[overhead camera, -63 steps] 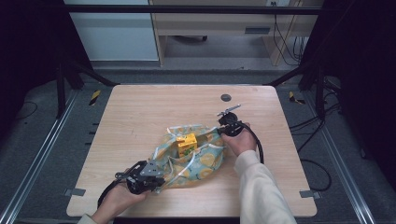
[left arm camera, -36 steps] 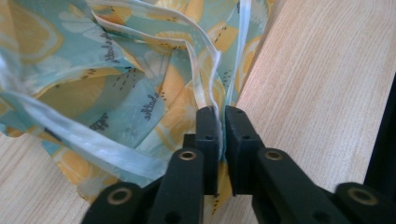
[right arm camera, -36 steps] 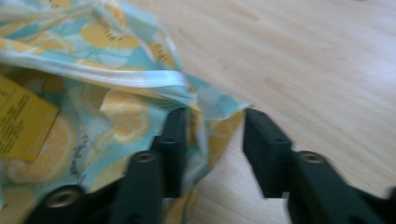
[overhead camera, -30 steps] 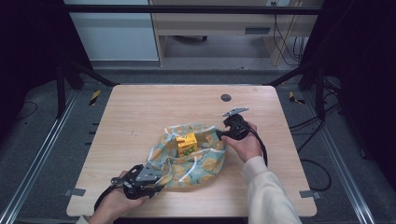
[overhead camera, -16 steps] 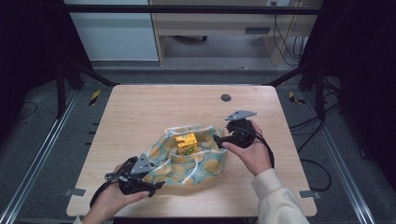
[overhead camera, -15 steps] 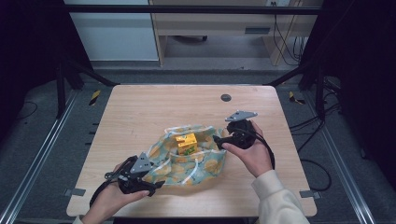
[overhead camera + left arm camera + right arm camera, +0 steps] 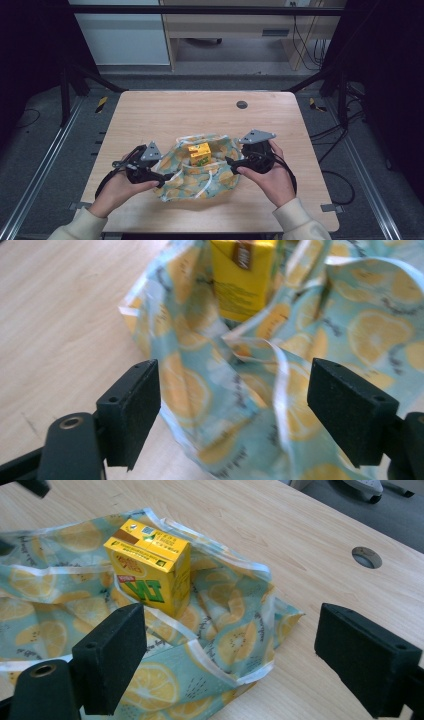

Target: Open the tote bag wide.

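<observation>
While the small yellow drink carton (image 7: 199, 153) stands upright on the middle of the crumpled pale-blue cloth printed with lemon slices and edged in white (image 7: 210, 176), the step in hand is judged to be the wrapping or gathering of that cloth about it. The cloth lies a little toward the person's side of the light wooden desk (image 7: 165, 112), its folds raised round the carton's foot. At its left edge the left gripper (image 7: 232, 405) is held with its jaws wide apart, a fold of cloth and a white hem lying between them but not pinched. At the right edge the right gripper (image 7: 232, 655) is likewise held wide, with nothing grasped and the cloth's corner just before it. For the step to be done well, a single hem rather than a bunched fold would best be taken at each side, and the jaws closed fully before any lift. Both edges should be drawn up evenly, lest the carton be tipped. A round dark grommet (image 7: 242, 104) is set in the desk well beyond.
</observation>
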A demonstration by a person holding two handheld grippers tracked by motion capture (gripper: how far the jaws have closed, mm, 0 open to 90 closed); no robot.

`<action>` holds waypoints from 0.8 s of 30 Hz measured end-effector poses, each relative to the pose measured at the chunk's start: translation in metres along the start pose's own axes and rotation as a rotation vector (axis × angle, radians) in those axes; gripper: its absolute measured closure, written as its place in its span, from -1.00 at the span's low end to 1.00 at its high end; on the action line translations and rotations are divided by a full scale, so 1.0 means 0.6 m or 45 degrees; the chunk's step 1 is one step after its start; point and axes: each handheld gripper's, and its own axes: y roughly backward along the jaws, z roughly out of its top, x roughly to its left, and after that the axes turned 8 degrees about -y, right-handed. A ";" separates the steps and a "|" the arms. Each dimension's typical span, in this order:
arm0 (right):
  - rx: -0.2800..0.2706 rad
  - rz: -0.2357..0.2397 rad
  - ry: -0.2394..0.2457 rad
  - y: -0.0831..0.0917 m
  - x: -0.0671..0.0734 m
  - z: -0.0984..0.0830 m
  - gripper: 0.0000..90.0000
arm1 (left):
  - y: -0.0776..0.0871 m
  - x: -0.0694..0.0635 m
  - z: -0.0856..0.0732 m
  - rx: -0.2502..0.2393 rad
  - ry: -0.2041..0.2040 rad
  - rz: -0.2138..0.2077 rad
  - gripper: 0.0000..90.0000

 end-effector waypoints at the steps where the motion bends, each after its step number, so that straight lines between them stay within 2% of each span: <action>1: 0.002 0.005 0.001 0.001 0.002 -0.002 -0.70 | -0.001 0.005 0.004 0.000 0.000 0.005 -0.53; 5: 0.026 0.026 0.015 -0.002 0.008 -0.010 -0.72 | -0.005 0.017 0.015 0.010 -0.016 0.030 -0.53; 11: 0.057 0.062 0.008 -0.025 0.016 -0.026 -0.68 | -0.029 0.039 0.034 0.037 -0.025 0.027 -0.50; 12: 0.074 0.076 0.005 -0.038 0.019 -0.033 -0.66 | -0.041 0.045 0.038 0.044 -0.021 0.026 -0.48; 13: 0.074 0.076 0.005 -0.038 0.019 -0.033 -0.66 | -0.041 0.045 0.038 0.044 -0.021 0.026 -0.46; 16: 0.109 0.103 -0.002 -0.059 0.021 -0.043 -0.65 | -0.064 0.053 0.043 0.060 -0.021 0.046 -0.35; 20: 0.156 0.116 -0.009 -0.083 0.018 -0.049 -0.71 | -0.089 0.068 0.044 0.083 0.010 0.029 -0.33; 24: 0.179 0.144 -0.034 -0.101 0.017 -0.057 -0.74 | -0.113 0.078 0.044 0.134 0.003 0.005 -0.35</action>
